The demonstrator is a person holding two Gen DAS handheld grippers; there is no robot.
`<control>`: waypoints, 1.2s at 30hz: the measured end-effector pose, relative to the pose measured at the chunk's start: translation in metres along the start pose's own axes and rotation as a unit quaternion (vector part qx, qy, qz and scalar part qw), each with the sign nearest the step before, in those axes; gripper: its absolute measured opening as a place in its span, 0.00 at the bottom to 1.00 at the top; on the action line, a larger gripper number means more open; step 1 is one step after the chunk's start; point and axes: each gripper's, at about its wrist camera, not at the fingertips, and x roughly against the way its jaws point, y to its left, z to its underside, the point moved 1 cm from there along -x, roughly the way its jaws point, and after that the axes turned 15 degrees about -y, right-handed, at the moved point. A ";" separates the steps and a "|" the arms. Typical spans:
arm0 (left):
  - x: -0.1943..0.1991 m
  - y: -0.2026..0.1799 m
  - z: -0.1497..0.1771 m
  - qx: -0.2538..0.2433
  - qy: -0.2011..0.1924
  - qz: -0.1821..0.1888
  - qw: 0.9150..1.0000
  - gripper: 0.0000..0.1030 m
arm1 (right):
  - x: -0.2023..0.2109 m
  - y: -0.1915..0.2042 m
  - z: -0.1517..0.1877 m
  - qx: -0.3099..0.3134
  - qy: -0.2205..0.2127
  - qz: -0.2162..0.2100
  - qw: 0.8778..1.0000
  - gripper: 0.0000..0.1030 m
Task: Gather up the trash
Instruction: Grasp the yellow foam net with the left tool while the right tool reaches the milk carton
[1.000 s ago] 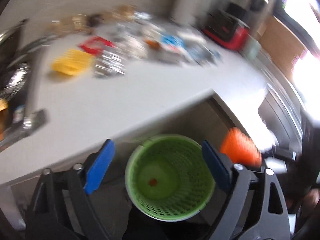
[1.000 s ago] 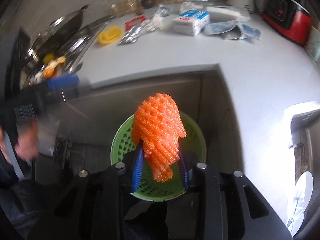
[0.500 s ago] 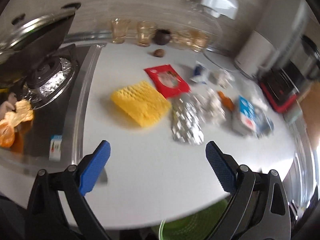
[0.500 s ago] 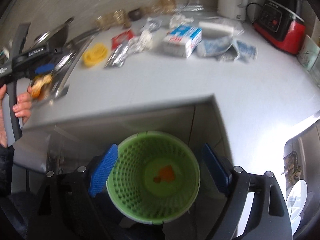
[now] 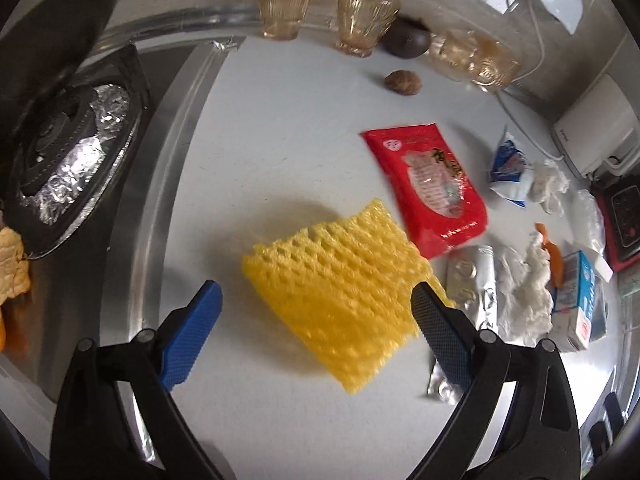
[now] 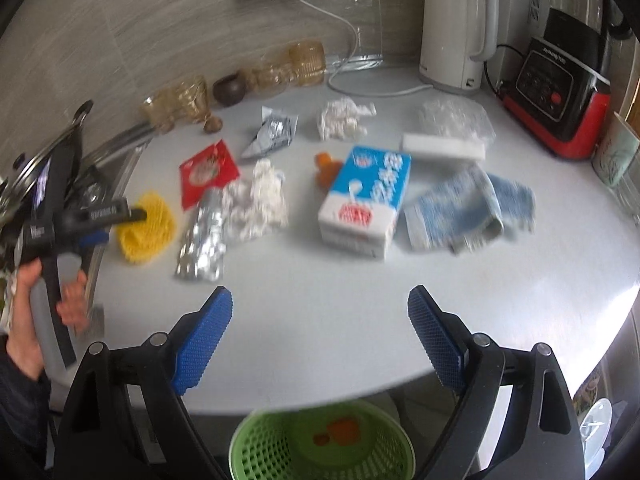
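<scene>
Left wrist view: yellow foam mesh fruit sleeve [image 5: 344, 300] lying flat on the white worktop [image 5: 280, 152], framed by the spread left tongs [image 5: 316, 332], blue pads clear of it on both sides, nothing pinched. Red plastic snack packet [image 5: 428, 188] just beyond the sleeve, crumpled silver foil wrapper [image 5: 474, 284] and wadded white tissue [image 5: 524, 292] beside it to the right. Amber glass cups [image 5: 324, 16] lined along the back wall; foil-lined stove burner [image 5: 68, 164] off to the left.

Right wrist view: right tongs [image 6: 320, 328] opening wide over bare worktop [image 6: 320, 292], nothing between the pads. Green perforated plastic bin [image 6: 320, 444] below the worktop edge, an orange scrap [image 6: 340, 430] on its bottom. Blue-and-white milk carton [image 6: 366, 200] lying on its side mid-worktop, blue cloth [image 6: 472, 208] to its right, white electric kettle [image 6: 456, 28] and red-and-black appliance [image 6: 560, 96] at the back. Left tongs [image 6: 120, 220] at the far left, held by a hand [image 6: 28, 320], tips over the yellow sleeve [image 6: 148, 228]
</scene>
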 end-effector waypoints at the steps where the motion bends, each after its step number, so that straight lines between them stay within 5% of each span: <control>1: -0.003 0.000 0.000 0.002 0.004 0.003 1.000 0.81 | -0.005 0.001 -0.005 -0.004 -0.003 0.004 1.000 0.87; 4: -0.014 0.000 -0.001 0.010 0.025 0.001 1.000 0.59 | -0.016 0.000 -0.013 -0.017 -0.003 0.018 1.000 0.87; 10: -0.008 -0.001 -0.008 -0.004 0.002 -0.008 1.000 0.15 | -0.040 -0.013 -0.020 -0.046 0.002 0.066 0.997 0.87; 26: 0.065 0.000 -0.019 -0.094 -0.078 0.124 0.985 0.11 | -0.124 -0.030 -0.029 -0.073 0.042 0.142 0.986 0.86; 28: 0.073 -0.002 -0.017 -0.110 -0.079 0.130 0.982 0.11 | -0.129 -0.030 -0.026 -0.069 0.044 0.145 0.986 0.68; 36: 0.101 -0.025 0.010 -0.162 -0.068 0.194 0.965 0.11 | -0.107 -0.036 -0.022 -0.090 0.023 0.127 0.988 0.63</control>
